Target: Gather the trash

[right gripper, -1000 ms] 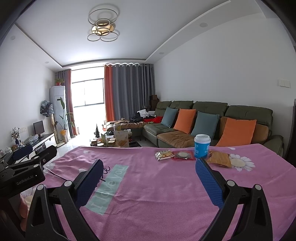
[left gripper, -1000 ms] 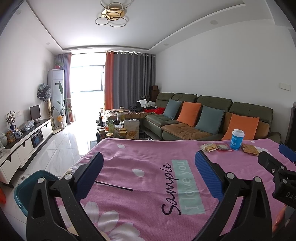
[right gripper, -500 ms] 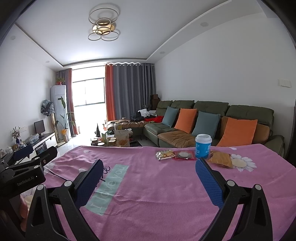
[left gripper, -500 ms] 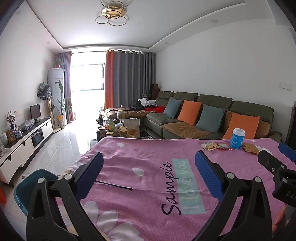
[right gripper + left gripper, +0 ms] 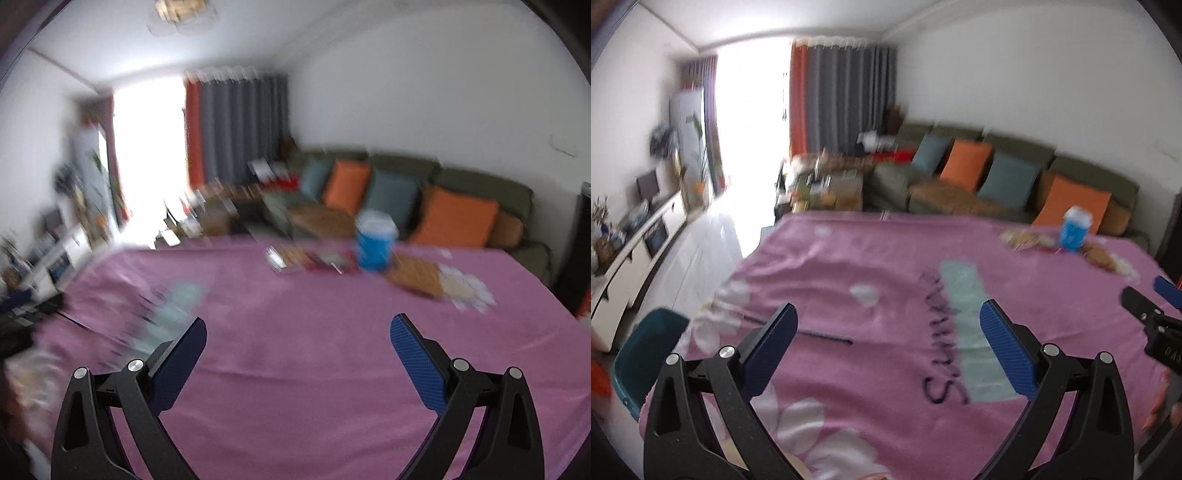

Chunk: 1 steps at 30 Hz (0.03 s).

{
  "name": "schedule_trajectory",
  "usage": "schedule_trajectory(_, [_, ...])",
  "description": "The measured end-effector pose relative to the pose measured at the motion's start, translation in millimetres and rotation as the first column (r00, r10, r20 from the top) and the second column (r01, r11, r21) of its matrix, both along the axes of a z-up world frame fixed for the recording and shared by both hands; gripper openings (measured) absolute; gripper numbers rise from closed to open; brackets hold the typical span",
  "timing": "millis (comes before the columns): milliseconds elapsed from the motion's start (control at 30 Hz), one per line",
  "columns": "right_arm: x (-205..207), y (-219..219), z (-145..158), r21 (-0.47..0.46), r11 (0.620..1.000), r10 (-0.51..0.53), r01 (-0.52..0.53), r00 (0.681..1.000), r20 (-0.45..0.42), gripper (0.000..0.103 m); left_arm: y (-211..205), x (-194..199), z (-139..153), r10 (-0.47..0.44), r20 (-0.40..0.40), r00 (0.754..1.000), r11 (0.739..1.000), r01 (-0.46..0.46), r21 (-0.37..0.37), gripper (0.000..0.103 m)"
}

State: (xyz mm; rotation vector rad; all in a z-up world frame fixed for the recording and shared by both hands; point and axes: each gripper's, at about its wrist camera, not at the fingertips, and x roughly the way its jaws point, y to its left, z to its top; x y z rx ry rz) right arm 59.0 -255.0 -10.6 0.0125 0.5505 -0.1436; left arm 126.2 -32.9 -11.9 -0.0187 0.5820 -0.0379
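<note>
Right wrist view: the right gripper (image 5: 297, 350) is spread and empty, like the left gripper (image 5: 886, 336); a blue cup (image 5: 376, 243) and snack wrappers (image 5: 310, 260) lie near the pink tablecloth's (image 5: 295, 369) far edge.

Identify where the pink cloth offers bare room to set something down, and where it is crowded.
Free: the wide pink cloth between the right gripper and the wrappers. Crowded: the far edge, where the wrappers, the blue cup and a brown packet cluster.
</note>
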Motion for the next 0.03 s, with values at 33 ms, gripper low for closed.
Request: schedule_trajectory(33, [13.1,-10.8,-6.8,-0.031,0.999,-0.037,0.034,0.996,-0.08,0.096,4.6,12.3,-6.1,0.005,-0.06,0.998,1.0,-0.005,0.005,0.097])
